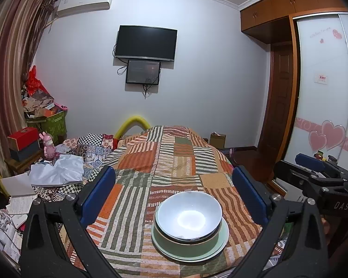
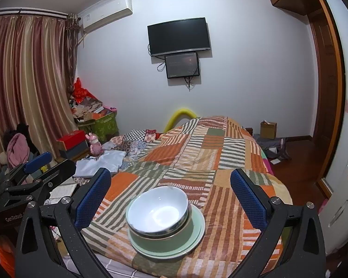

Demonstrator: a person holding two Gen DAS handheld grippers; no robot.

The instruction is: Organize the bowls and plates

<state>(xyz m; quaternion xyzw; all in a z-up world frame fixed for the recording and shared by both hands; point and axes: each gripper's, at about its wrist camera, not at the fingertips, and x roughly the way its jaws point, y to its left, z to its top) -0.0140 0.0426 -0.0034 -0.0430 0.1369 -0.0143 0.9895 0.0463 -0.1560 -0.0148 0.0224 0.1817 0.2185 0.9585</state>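
A white bowl (image 1: 188,215) (image 2: 157,209) is nested in a darker bowl (image 1: 185,239) (image 2: 164,232), and both stand on a pale green plate (image 1: 218,243) (image 2: 197,222) on the patchwork blanket (image 1: 164,162) (image 2: 197,148). My left gripper (image 1: 174,194) is open, its blue pads well apart on either side of the stack and touching nothing. My right gripper (image 2: 170,195) is open too, pads wide, with the stack low between them and untouched. In the left wrist view the right gripper (image 1: 313,173) shows at the right edge; in the right wrist view the left gripper (image 2: 34,169) shows at the left.
The bed's left side holds a white cloth (image 1: 58,171) (image 2: 104,162), papers (image 1: 20,199) and a pink rabbit figure (image 1: 49,147) (image 2: 95,144). Boxes (image 1: 23,139) stand by the curtain (image 2: 27,81). A wardrobe (image 1: 322,88) and wooden floor (image 2: 301,162) lie right of the bed.
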